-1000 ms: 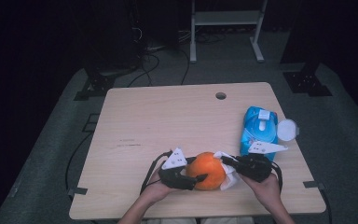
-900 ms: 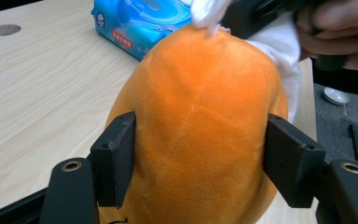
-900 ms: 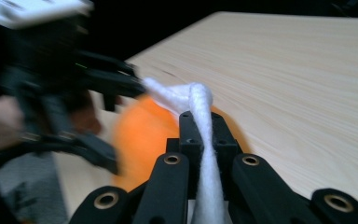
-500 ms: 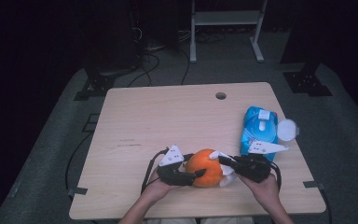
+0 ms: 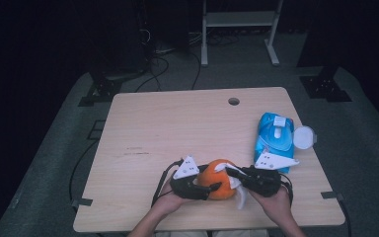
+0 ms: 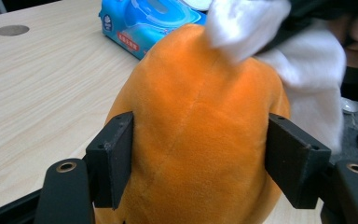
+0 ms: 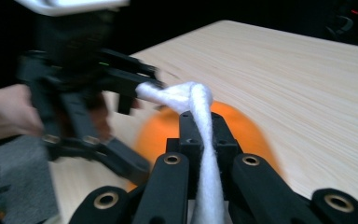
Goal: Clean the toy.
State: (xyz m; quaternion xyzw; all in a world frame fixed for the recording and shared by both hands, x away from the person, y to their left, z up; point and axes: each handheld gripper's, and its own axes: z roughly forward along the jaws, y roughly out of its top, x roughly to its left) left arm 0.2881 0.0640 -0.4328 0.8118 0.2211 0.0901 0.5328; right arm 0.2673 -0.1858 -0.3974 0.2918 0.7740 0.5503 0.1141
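Observation:
An orange soft round toy [image 5: 217,180] sits near the table's front edge. My left gripper [image 5: 211,183] is shut on it, and in the left gripper view the two black jaws press its sides [image 6: 200,135]. My right gripper [image 5: 231,173] comes in from the right, shut on a white wipe [image 5: 238,191]. In the right gripper view the wipe [image 7: 177,95] runs twisted between the closed jaws of the right gripper [image 7: 200,128] and lies on top of the toy [image 7: 249,130]. The left gripper view shows the wipe [image 6: 303,70] draped over the toy's upper right.
A blue pack of wipes [image 5: 275,138] lies at the table's right, with its round lid [image 5: 304,137] flipped open. There is a cable hole [image 5: 233,101] near the far edge. The wooden table [image 5: 177,128] is bare on its left and middle.
My right gripper has slid a little to the left with the wipe, across the top of the orange toy. The left gripper keeps its hold almost in place.

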